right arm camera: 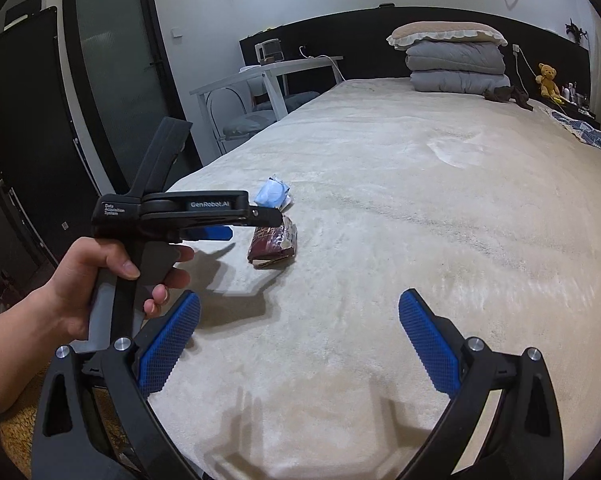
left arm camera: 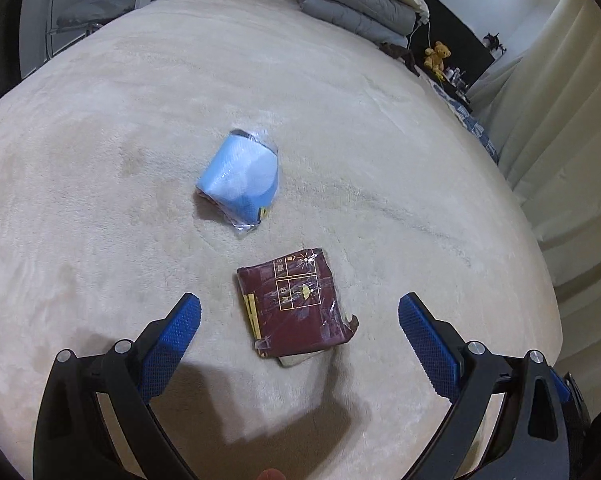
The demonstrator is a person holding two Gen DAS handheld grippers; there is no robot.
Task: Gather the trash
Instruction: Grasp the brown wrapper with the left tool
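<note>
Cream bed (left arm camera: 100, 160) | maroon wrapper (left arm camera: 296, 304) flat, long axis away | left gripper (left arm camera: 299, 314) spread above

Two wrappers lie on the bed (left arm camera: 100, 160): one blue wrapper (left arm camera: 240, 178) and one dark red wrapper (left arm camera: 296, 304). One teddy bear (left arm camera: 437, 54), one pillow (right arm camera: 446, 34).

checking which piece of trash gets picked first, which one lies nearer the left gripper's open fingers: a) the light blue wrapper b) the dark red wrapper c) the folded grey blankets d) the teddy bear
b: in the left wrist view the dark red wrapper lies on the bed cover just ahead of the open left gripper, while the light blue wrapper sits farther off.
</note>
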